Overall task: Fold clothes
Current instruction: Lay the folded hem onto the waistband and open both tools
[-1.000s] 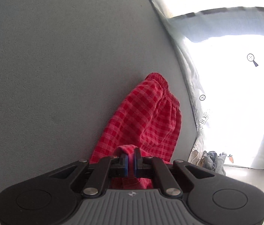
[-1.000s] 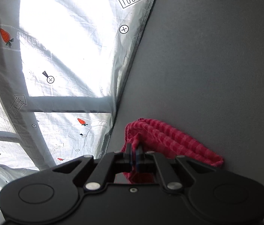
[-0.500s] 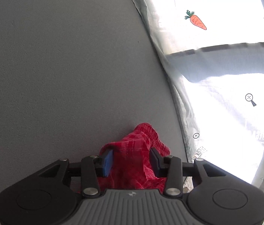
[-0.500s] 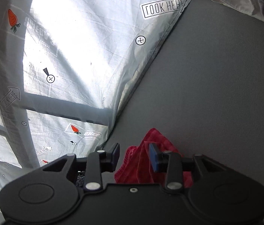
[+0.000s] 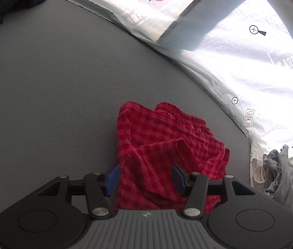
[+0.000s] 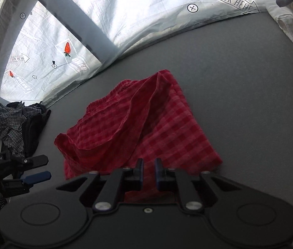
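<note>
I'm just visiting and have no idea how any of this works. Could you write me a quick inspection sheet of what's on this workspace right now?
Surface: grey mat, bare apart from the clothes.
Job's things: red checked shorts lie loosely bunched in the middle of the mat, waistband away from the cameras.
Clutter: dark checked clothes pile at one edge of the mat; grey and pale clothes heap at another.
Grippers: left tool is opening, its pads off the cloth, with a fold of the shorts between them. Right tool is closing, jaws narrow, over the shorts' near edge; no grip seen.
Cables: nothing seen.
Surroundings: white sheet with carrot prints borders the mat, lit by bright sun.
</note>
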Demonstrator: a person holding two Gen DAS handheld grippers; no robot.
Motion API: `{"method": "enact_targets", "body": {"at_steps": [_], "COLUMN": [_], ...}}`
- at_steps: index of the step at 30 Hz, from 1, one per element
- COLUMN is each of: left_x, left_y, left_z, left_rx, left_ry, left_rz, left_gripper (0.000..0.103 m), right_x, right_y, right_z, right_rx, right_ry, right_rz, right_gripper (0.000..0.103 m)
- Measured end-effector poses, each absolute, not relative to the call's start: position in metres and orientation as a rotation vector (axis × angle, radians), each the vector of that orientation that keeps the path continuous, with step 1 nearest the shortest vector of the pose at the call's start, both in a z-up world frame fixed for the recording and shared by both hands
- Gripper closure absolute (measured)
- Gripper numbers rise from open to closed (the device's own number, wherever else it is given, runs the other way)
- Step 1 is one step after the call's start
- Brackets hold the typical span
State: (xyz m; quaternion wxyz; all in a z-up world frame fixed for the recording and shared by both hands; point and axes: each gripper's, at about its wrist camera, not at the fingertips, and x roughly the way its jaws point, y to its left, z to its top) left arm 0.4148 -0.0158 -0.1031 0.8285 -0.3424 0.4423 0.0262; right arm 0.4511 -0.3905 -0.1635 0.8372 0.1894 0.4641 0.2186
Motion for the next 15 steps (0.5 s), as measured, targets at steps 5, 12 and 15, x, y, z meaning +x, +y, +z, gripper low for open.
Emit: {"method": "enact_targets", "body": {"at_steps": [5,12,15], "left_x": [0.425,0.452,0.463], "left_y": [-0.031,-0.037,-0.035], "left_z": [-0.104,-0.104,-0.107], "left_rx": [-0.719,-0.582,-0.518], "left_ry": [0.951,0.979,0.996], "left_rz": [0.05,0.146,0.205], "left_gripper": [0.041,0.037,0.037], "right_x": [0.441,0.432,0.43], "right_y": [-0.382,-0.374,-0.372], "right_z": [-0.155,-0.151,-0.153], "right_rx": [0.298,0.167,0.142], "right_ry": [0.968,0.958,0.97], "right_rz": [0.464,0.419,0.403], "right_gripper": [0.074,0.051,0.043]}}
